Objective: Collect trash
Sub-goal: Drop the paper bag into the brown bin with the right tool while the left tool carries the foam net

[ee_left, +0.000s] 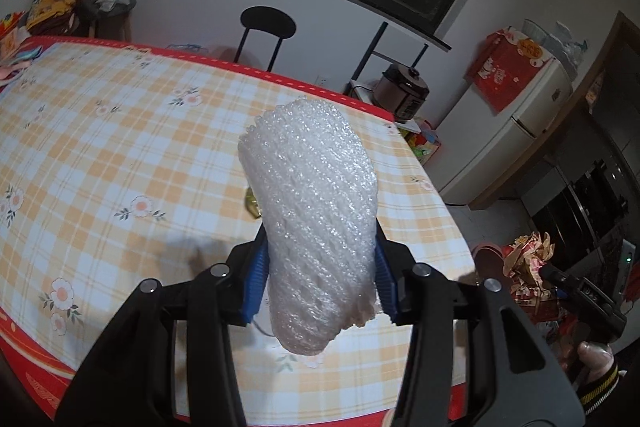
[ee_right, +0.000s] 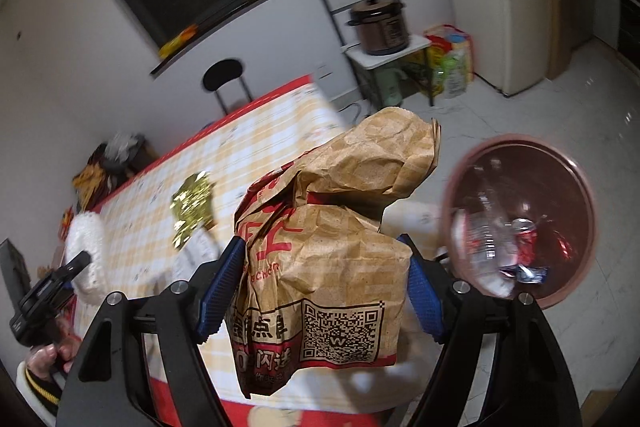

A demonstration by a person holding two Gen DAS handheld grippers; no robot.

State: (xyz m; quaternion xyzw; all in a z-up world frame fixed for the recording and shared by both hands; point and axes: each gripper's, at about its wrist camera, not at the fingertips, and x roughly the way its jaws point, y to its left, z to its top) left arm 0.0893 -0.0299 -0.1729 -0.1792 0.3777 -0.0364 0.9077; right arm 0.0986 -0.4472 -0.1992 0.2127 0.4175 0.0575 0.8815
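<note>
**Both grippers carrying trash beside the bench**

The left gripper point(ee_left: 320, 279) is clamping a white foam net sleeve point(ee_left: 312, 211) above the checked bench point(ee_left: 120, 131). A gold foil wrapper point(ee_right: 192, 205) is lying on the bench. The right gripper point(ee_right: 324, 291) is squeezing a crumpled brown paper bag point(ee_right: 332, 239), hanging just left of the pink trash bin point(ee_right: 560, 167) on the floor, which is holding bottles and wrappers

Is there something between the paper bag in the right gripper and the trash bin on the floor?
Nothing visible. The paper bag is held by the right gripper at the table edge; the trash bin stands open beside it, on the right.
</note>
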